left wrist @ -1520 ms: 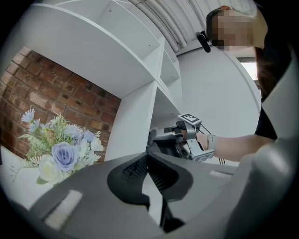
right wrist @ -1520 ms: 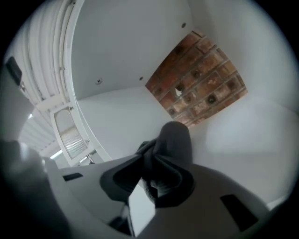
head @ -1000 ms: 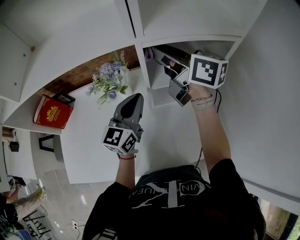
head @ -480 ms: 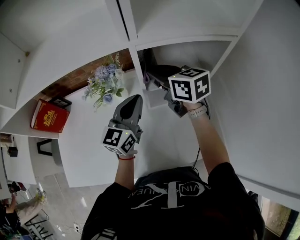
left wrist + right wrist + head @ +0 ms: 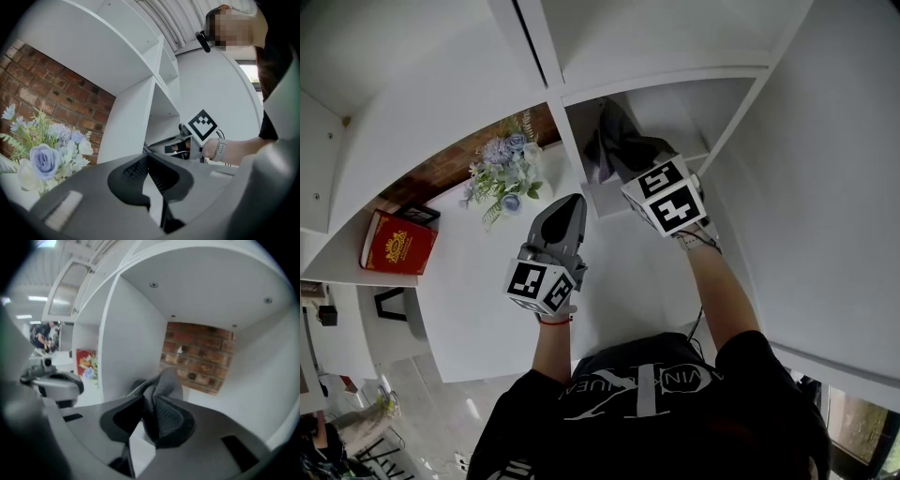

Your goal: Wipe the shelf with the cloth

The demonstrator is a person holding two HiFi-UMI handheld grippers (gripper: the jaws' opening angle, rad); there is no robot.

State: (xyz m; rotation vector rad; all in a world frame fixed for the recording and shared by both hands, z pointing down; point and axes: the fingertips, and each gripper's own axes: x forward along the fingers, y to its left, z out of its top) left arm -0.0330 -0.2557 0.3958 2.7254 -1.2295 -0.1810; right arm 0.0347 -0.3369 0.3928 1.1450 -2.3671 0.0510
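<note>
A dark grey cloth [image 5: 617, 142] bunches up inside the white shelf compartment [image 5: 684, 103], right of the upright divider. My right gripper [image 5: 151, 401] reaches into that compartment, tilted downward and shut on the cloth [image 5: 165, 379], which sticks up between the pads. In the head view its marker cube [image 5: 667, 197] covers the jaws. My left gripper [image 5: 568, 199] hovers level over the white desk, left of and below the compartment. Its jaws meet with nothing between them [image 5: 148, 158].
A bunch of pale blue flowers [image 5: 502, 171] stands on the white desk [image 5: 478, 281] against a brick wall [image 5: 201, 357]. A red book [image 5: 397, 244] lies at the far left. The divider panel [image 5: 567, 141] separates the compartment from the desk bay.
My right gripper came down from the compartment's upper part and rolled over, bringing the cloth with it. The cloth now shows ahead of the cube. The left gripper stayed put.
</note>
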